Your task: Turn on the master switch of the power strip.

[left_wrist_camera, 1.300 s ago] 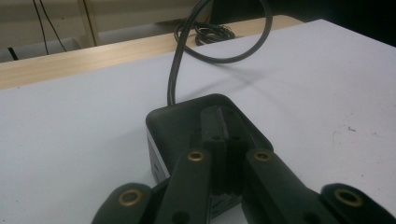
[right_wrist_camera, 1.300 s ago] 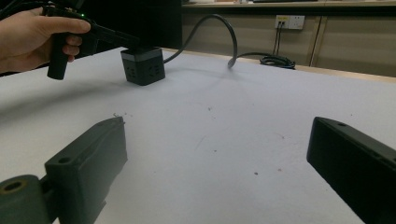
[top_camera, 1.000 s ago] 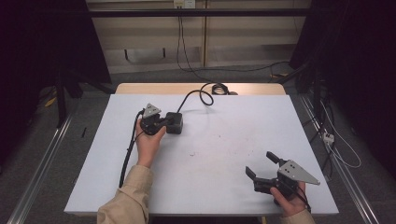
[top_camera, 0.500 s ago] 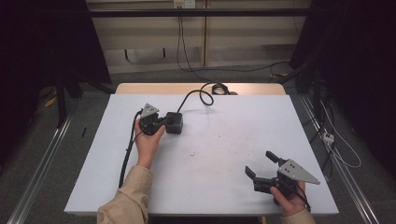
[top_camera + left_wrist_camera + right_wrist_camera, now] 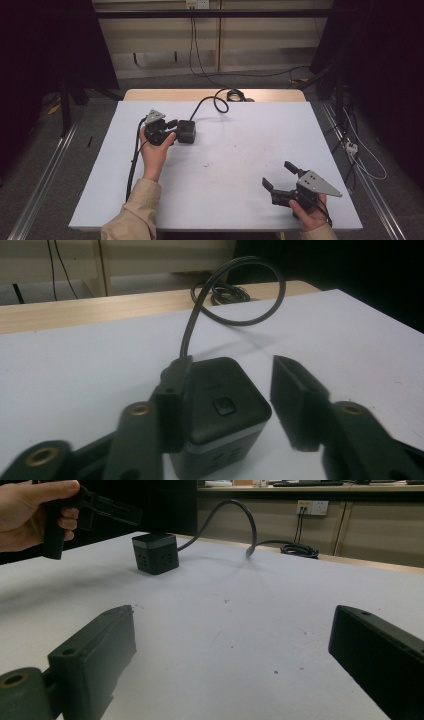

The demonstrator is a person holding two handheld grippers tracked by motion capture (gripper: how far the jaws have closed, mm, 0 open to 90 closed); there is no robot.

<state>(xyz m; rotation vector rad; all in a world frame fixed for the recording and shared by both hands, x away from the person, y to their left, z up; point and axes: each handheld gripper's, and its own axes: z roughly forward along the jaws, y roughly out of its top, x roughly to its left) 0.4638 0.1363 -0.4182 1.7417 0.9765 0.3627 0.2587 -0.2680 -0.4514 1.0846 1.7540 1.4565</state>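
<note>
A black cube-shaped power socket [image 5: 187, 132] [image 5: 220, 405] [image 5: 156, 554] stands on the white table [image 5: 240, 150], its black cable [image 5: 215, 102] looping back to a coil at the far edge. My left gripper [image 5: 175, 131] [image 5: 231, 372] reaches it from the left, and its jaws have just been opening. The cube sits between them: one jaw lies against its side, the other stands clear. My right gripper [image 5: 276, 173] [image 5: 235, 620] rests near the front right corner, open, with nothing between its jaws.
A wooden strip [image 5: 165, 94] borders the table's far edge, where the coiled cable [image 5: 235, 95] lies. The left gripper's own cable [image 5: 135, 160] trails along the table's left side. Wall sockets and wires sit behind the table.
The left gripper's jaws have spread apart around the cube, letting go of it. The cube and the right gripper have not moved.
</note>
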